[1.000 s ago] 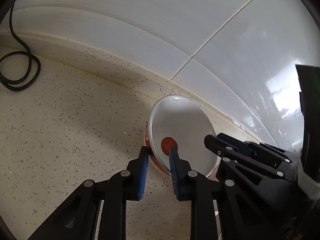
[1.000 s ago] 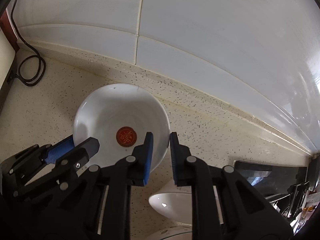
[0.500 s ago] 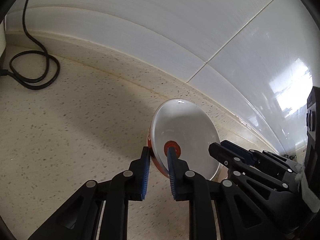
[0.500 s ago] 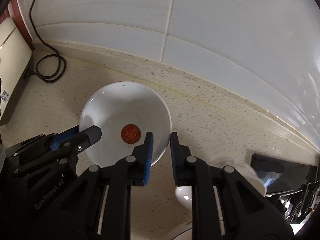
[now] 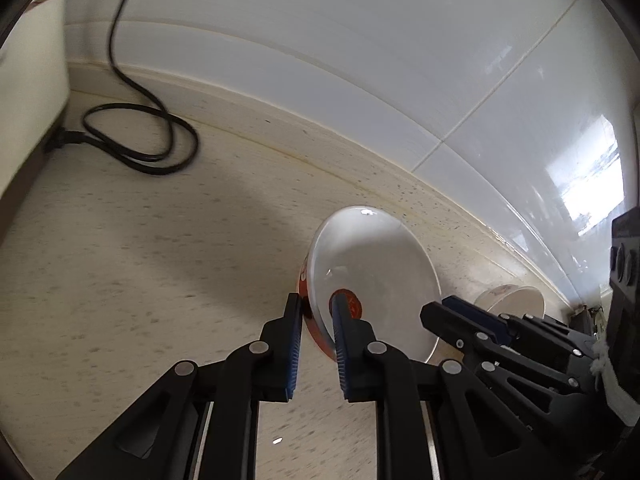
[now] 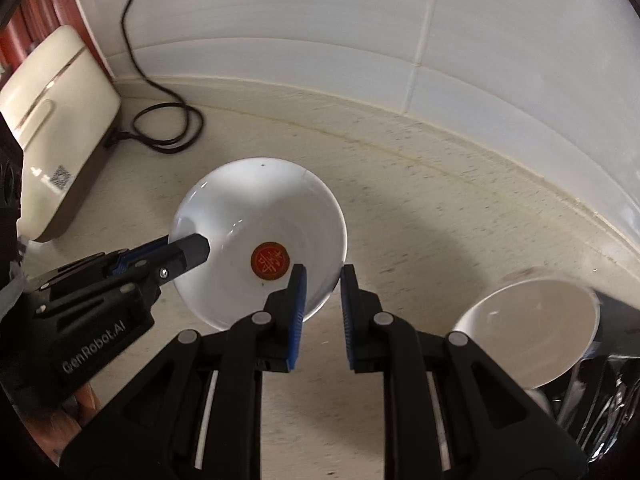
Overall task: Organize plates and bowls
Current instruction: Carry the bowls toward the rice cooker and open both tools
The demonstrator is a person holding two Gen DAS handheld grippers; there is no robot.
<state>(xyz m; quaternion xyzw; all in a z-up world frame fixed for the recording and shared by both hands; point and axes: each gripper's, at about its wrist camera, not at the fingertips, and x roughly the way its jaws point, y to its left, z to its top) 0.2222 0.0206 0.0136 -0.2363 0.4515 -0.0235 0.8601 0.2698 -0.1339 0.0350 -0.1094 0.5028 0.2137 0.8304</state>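
While two bowls show, both grippers, left gripper (image 5: 316,312) and right gripper (image 6: 323,280), clamp one bowl's (image 6: 240,216) rim.

The white bowl (image 6: 260,236) had a round red emblem at the bottom inside and a red-orange pattern on its outer wall (seen only in the left wrist view (image 5: 372,280)). It was held over the speckled counter with its rim clamped on two opposite sides, and in the left view it appeared tilted. A second bowl (image 6: 528,328), also white inside, stood to the right of it, well apart, its outer wall faintly patterned (image 5: 510,298).
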